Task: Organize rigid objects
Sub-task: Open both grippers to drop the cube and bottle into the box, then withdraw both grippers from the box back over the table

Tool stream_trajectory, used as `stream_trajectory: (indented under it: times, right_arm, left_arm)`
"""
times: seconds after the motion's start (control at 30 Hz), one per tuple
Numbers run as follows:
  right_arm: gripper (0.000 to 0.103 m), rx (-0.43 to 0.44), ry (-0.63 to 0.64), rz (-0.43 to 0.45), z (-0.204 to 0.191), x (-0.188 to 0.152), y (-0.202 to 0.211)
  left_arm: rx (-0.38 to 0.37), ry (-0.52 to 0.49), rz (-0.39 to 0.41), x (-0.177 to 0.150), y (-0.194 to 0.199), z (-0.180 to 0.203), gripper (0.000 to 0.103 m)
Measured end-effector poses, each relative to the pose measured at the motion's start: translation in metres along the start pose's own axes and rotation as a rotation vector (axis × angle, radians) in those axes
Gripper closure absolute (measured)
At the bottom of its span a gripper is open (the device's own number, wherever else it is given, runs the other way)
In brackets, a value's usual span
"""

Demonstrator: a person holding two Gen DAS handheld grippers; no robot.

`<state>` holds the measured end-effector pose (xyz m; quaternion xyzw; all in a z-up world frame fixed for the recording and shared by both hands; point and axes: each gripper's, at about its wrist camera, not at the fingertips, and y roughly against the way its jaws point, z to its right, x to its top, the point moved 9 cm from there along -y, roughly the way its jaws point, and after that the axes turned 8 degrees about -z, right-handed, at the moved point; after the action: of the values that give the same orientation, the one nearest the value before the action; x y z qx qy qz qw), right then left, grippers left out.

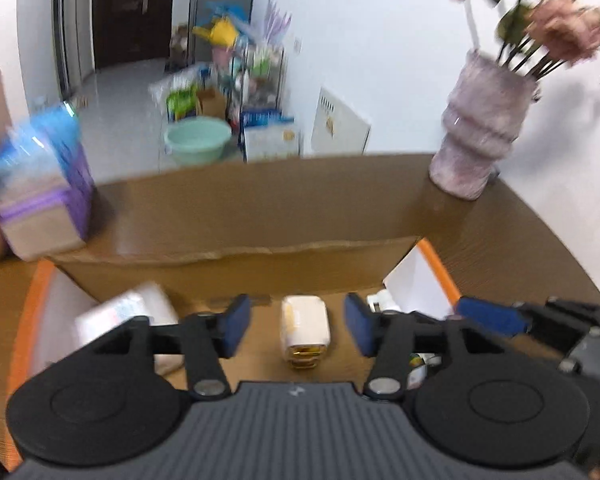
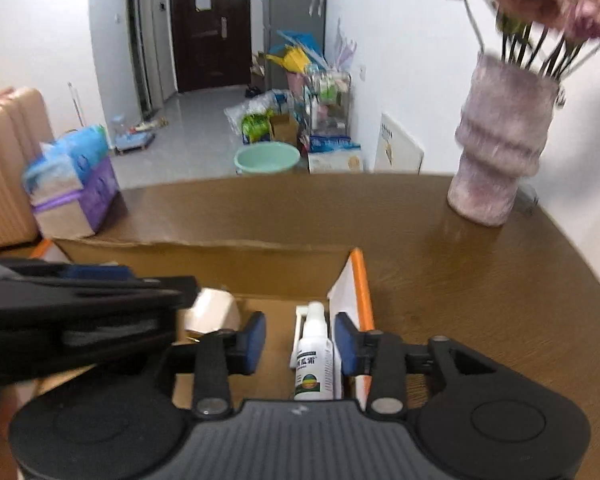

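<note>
Hovering over the open cardboard box (image 1: pixel 236 208), your two grippers both stand spread with nothing pinched. The left gripper (image 1: pixel 296 326) frames a small white block (image 1: pixel 305 330) that lies on the box floor, its pads well clear on either side; the right gripper (image 2: pixel 300 342) straddles a white spray bottle (image 2: pixel 314 356) lying near the box's orange-edged right flap (image 2: pixel 360 288). The bottle lies flat with its long axis running away from you, nozzle end toward the far wall of the box and base toward you. The block also lies lengthwise away from you, its yellowish end nearest you. Trouble could come from how close your grippers sit: the right one shows just beside the left in the left wrist view, so reaching in together may knock them against each other. The right pad is also tight against that flap, and closing there could catch cardboard instead of the bottle.
</note>
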<state>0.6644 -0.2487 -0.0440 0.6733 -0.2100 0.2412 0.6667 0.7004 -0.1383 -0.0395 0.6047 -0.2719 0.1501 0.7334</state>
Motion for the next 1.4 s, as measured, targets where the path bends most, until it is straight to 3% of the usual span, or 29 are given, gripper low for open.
stream_trajectory:
  times: [0.07,0.13,0.2,0.3,0.47,0.6,0.67,0.83,0.93,1.1,1.23,1.4]
  right_arm:
    - [0.062,-0.008,0.022,0.026,-0.001,-0.002,0.027]
    - [0.054,0.02,0.021,0.036,-0.002,-0.008,0.05]
    - [0.052,0.046,0.015,0.044,-0.001,-0.017,0.071]
    - [0.047,0.057,0.007,0.087,0.002,-0.034,0.102]
    - [0.035,0.117,-0.001,0.205,-0.005,-0.076,0.156]
    - [0.028,0.115,0.015,0.339,-0.009,-0.114,0.193]
    - [0.024,0.09,0.03,0.399,-0.012,-0.131,0.21]
    - [0.014,0.086,0.03,0.493,-0.019,-0.185,0.238]
    - [0.011,0.074,0.031,0.516,-0.023,-0.223,0.251]
    - [0.01,0.08,-0.014,0.538,-0.029,-0.294,0.276]
    - [0.002,0.092,0.039,0.536,-0.046,-0.355,0.3]
    - [0.001,0.059,-0.004,0.591,-0.062,-0.407,0.333]
  left_arm:
    - [0.023,-0.037,0.039,-0.002,0.032,-0.008,0.039]
    - [0.093,-0.097,0.095,-0.008,0.063,-0.018,0.033]
    - [0.156,-0.145,0.139,-0.019,0.092,-0.03,0.031]
    - [0.213,-0.15,0.183,-0.045,0.131,-0.046,0.029]
    - [0.246,-0.12,0.32,-0.097,0.191,-0.061,0.025]
    - [0.259,-0.103,0.462,-0.14,0.234,-0.067,0.004]
    - [0.245,-0.074,0.546,-0.162,0.255,-0.069,0.003]
    - [0.245,-0.096,0.661,-0.22,0.29,-0.063,0.0]
    - [0.22,-0.064,0.684,-0.259,0.306,-0.062,0.0]
    - [0.262,-0.062,0.657,-0.326,0.33,-0.061,0.0]
    - [0.319,-0.064,0.701,-0.39,0.365,-0.057,0.0]
    - [0.297,-0.025,0.744,-0.46,0.383,-0.035,0.0]
